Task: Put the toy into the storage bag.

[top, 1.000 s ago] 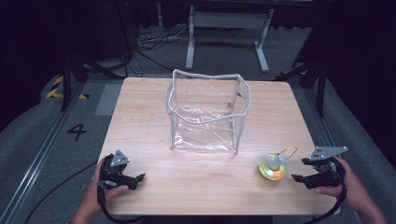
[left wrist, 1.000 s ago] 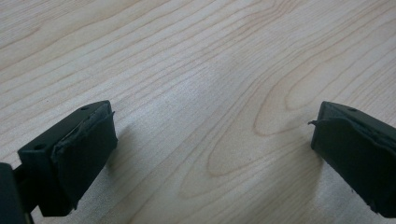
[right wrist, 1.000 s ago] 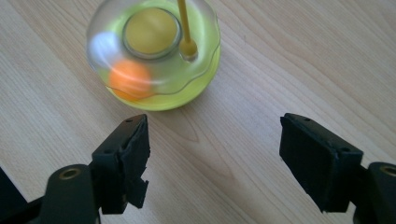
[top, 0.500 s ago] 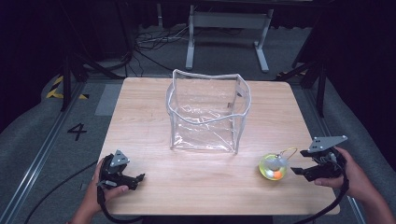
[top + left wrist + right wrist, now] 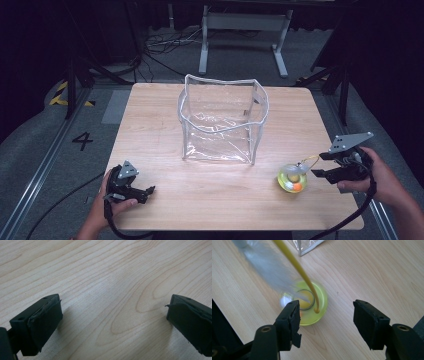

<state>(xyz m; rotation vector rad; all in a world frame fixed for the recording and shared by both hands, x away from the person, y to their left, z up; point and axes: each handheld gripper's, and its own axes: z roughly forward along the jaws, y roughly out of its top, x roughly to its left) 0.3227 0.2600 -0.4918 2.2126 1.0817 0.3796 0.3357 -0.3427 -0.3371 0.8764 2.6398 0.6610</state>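
Your right hand-held gripper [image 5: 320, 165] has just been closing, jaws spread around the yellow cord [image 5: 297, 267] without pinching; the clear ball [image 5: 292, 178] lies on the surface [image 5: 150, 120] (left hand-held gripper [image 5: 149, 190] spread, empty)

- In the right gripper view, the clear pouch [image 5: 308, 245] is cut off by the top edge.
- A grey smear [image 5: 268, 265] above the yellow-green ornament [image 5: 312, 306] is too blurred to identify.
- Yellow loop [image 5: 297, 266] runs off-frame.
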